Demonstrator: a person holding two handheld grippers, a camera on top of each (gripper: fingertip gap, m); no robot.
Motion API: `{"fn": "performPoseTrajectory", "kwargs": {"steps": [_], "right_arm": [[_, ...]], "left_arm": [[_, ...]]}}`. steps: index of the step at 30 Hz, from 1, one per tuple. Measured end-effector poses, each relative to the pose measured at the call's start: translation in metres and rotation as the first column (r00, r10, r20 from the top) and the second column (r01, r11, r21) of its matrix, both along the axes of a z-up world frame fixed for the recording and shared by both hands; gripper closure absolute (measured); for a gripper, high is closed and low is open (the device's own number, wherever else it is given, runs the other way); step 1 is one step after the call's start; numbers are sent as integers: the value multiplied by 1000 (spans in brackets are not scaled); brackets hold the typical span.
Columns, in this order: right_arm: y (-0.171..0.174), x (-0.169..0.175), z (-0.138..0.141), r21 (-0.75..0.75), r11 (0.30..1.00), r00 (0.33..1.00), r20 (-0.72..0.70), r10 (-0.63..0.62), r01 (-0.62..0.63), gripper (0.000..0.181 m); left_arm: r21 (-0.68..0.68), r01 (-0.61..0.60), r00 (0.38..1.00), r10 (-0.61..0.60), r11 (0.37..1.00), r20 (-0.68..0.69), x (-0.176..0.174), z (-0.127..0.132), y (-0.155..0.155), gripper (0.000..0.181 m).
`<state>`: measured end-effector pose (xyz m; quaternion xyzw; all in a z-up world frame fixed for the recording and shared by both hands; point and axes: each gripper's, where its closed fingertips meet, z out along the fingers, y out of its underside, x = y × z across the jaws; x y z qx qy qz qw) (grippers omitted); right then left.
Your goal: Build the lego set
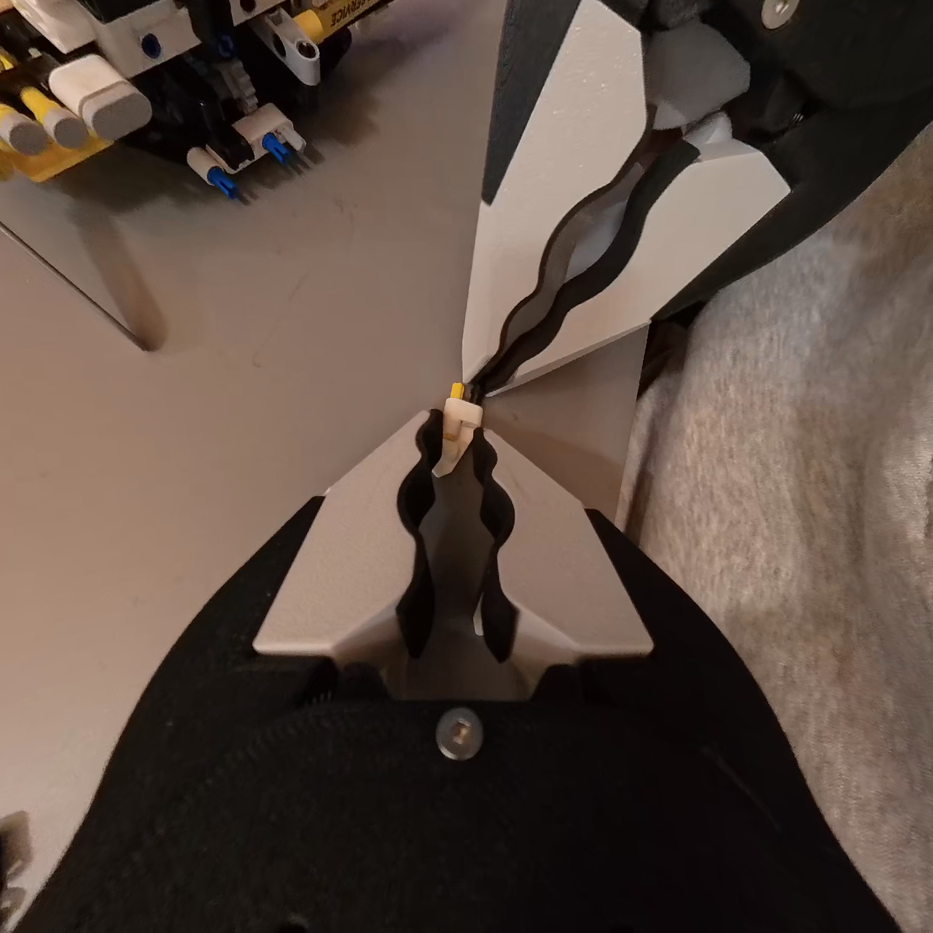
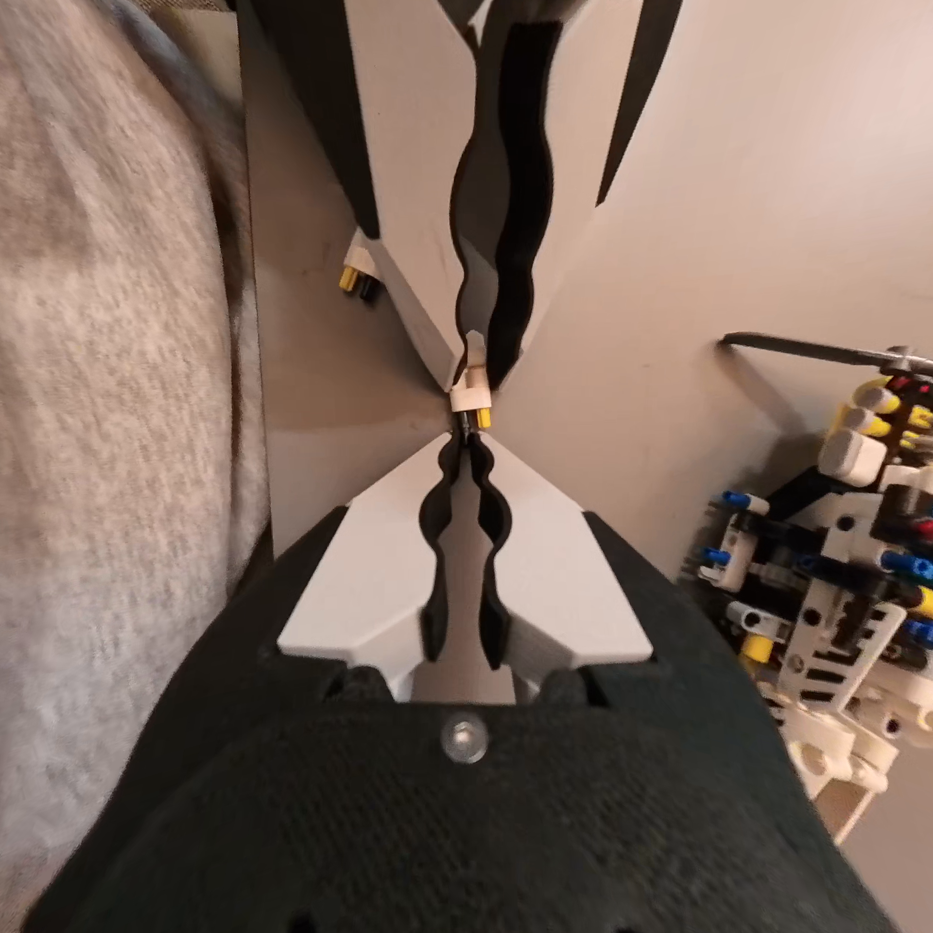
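White connector piece (image 1: 457,434) sits clamped in the left gripper (image 1: 457,429); the right gripper (image 2: 465,438) pinches its black pin (image 2: 465,420).

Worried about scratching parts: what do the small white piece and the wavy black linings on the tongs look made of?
White piece: hard moulded plastic, smooth with a slight sheen and crisp edges. Black linings: probably soft rubber or foam, matte, wavy-cut.

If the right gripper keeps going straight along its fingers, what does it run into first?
The white connector piece held by the left gripper, directly ahead. The right gripper is shut on a small black pin already at that piece, beside its yellow pin. Whether they touch is unclear.
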<state>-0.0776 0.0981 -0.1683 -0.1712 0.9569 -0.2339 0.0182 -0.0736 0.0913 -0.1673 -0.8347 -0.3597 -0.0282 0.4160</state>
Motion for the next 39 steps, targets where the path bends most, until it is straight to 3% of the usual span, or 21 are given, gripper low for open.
{"fn": "performPoseTrajectory", "kwargs": {"steps": [9, 15, 21, 27, 33, 39], "right_arm": [[-2, 0, -1, 60, 998, 998, -68, 14, -10, 181], [0, -4, 0, -12, 999, 994, -103, -45, 44, 178], [4, -8, 1, -86, 985, 988, -30, -150, 147, 161], [4, -11, 2, -134, 973, 981, 71, -182, 190, 156], [2, -6, 1, -167, 974, 979, 160, -128, 155, 157], [7, -6, 1, -165, 976, 980, 162, -116, 143, 171]], "left_arm": [[9, -5, 1000, 5, 1000, 9, -1, 0, -1, 169], [14, 5, 1000, -5, 1000, 13, -1, 0, -1, 169], [17, 5, 1000, -6, 1000, 16, -1, 1, -1, 170], [22, 3, 1000, -4, 1000, 22, -1, 1, -1, 170], [25, -9, 1000, 8, 1000, 25, -1, 1, -1, 170], [26, -28, 999, 27, 999, 27, -1, 1, 0, 170]]}}
